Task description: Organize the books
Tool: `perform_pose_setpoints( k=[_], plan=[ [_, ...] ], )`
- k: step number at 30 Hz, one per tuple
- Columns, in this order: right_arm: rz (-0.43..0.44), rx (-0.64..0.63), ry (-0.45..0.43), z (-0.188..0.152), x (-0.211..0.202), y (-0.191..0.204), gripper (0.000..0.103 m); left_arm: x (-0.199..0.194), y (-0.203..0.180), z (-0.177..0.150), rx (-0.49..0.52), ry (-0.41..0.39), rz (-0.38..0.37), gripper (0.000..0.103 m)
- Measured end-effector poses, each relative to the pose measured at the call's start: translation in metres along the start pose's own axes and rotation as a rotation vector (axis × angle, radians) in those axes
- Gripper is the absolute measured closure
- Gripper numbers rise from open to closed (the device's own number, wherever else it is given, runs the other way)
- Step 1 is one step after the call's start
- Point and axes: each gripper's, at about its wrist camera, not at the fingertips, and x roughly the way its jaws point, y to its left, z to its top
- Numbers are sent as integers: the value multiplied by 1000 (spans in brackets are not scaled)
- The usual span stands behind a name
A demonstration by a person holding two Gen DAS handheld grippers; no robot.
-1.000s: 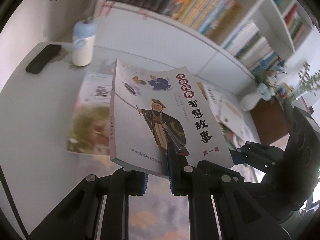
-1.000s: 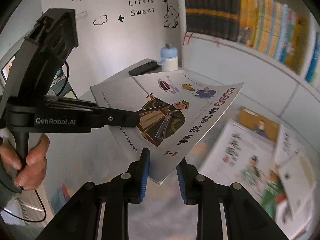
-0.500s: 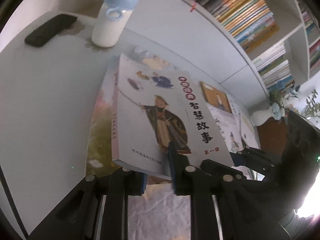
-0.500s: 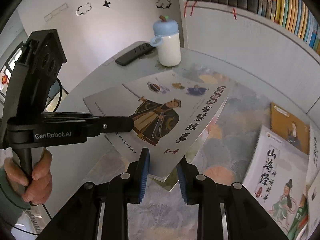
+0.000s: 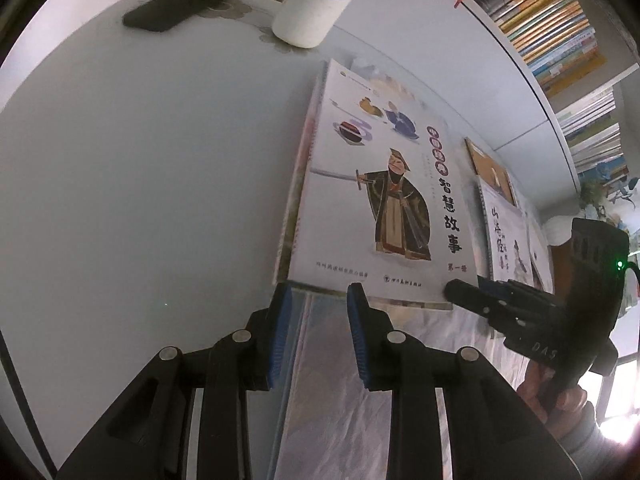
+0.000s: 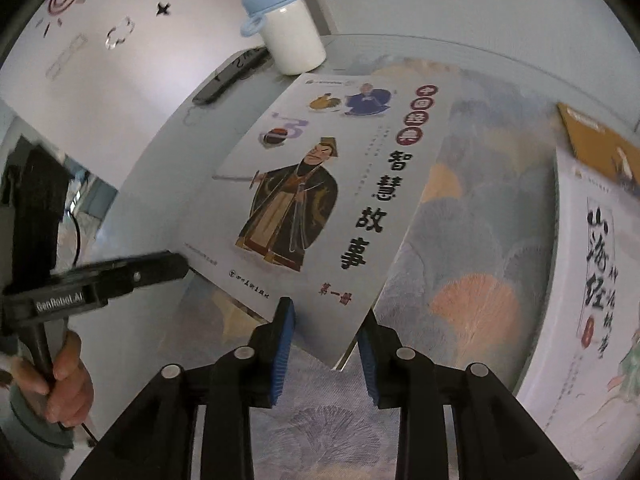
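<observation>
So both claws, left claw (image 5: 316,292) and right claw (image 6: 326,312), are opening, letting the story book (image 5: 376,200) settle on the stack; next, back away cleanly.

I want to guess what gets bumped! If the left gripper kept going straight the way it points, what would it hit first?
Probably the near edge of the swordsman book. It lies just past the left gripper, whose jaws are opening with nothing pinched between them. Depth is hard to judge, so the patterned cloth underneath could come first.
</observation>
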Motion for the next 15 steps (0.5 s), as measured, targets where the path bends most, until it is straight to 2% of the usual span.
perform_pose_setpoints(
  k=[7,15],
  plan=[
    [-24,-2,-19,-22,-31,6,73,-27,-24,-11,59,-36,37,77],
    [-57,48,-122,-83,-105,9,70,-50,-92,-32,162,-59,11,73]
  ],
)
